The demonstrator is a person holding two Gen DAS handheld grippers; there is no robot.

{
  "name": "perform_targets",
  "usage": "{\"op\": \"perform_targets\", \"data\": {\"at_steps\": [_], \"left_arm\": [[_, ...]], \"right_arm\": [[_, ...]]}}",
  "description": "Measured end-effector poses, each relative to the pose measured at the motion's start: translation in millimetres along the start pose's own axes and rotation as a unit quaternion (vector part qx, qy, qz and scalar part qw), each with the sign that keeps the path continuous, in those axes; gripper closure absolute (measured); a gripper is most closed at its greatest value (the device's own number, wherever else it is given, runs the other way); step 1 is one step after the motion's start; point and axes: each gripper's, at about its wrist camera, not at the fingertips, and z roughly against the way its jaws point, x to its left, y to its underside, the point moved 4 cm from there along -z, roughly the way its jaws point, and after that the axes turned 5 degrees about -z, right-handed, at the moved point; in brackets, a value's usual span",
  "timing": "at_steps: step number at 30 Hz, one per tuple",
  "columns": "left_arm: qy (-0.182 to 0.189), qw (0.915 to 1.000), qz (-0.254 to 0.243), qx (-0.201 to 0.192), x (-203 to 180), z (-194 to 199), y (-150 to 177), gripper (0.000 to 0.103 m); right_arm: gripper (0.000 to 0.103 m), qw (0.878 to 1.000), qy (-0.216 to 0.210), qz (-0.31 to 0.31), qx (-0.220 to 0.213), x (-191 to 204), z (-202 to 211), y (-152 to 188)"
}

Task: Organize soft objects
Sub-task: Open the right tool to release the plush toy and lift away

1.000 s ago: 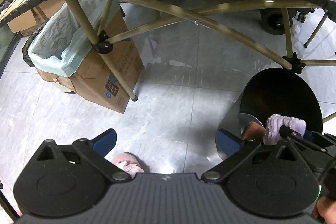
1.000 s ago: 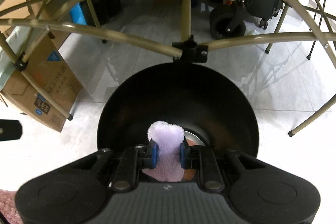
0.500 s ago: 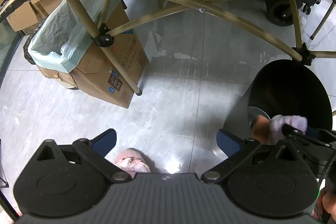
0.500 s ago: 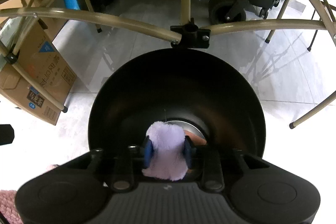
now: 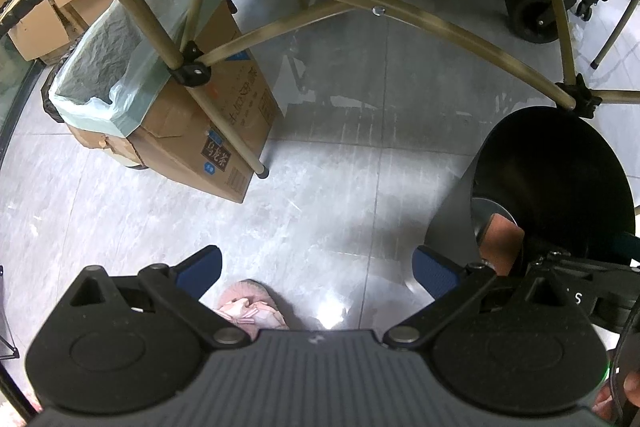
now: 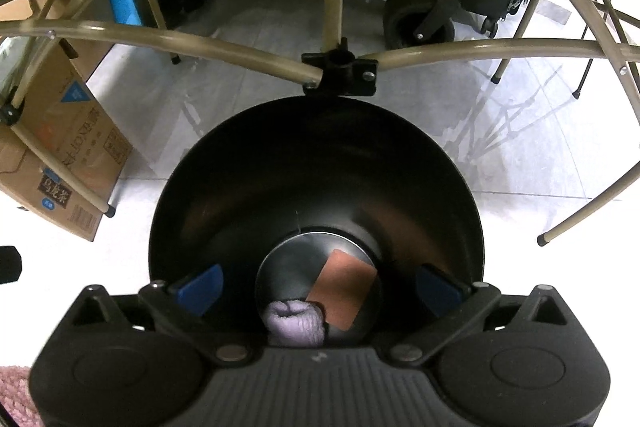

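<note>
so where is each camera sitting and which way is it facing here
Left wrist: on the left gripper, tilted steeply down at the grey floor; open jaws, pink slipper below.
Right wrist: on the right gripper, looking down into the black bin; jaws just opened, purple soft item dropped inside.
Shared: bin, cardboard box, table frame.

Grey tiled floor [image 5: 328,187] under black bin [image 6: 316,167], cardboard box [image 5: 208,131]

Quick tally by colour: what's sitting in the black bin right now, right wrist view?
Lilac fuzzy soft item: 1
Brown flat rectangular piece: 1
Total: 2, both lying at the bottom of the black bin, the lilac item touching the brown piece's lower left corner.
</note>
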Motion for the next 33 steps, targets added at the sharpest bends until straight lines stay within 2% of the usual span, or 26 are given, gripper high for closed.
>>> {"op": "perform_targets", "data": {"at_steps": [16,33], "left_arm": [[0.008,0.9999,-0.007,-0.011,-5,8,-1,0.0],[0.037,0.9964,-0.032,-0.07,-26,49,16,0.0]], "right_arm": [[0.0,1.0,0.004,-0.001,-0.003,-6,14,0],[0.0,0.999,-0.018,-0.023,-0.039,-33,93,18]]}}
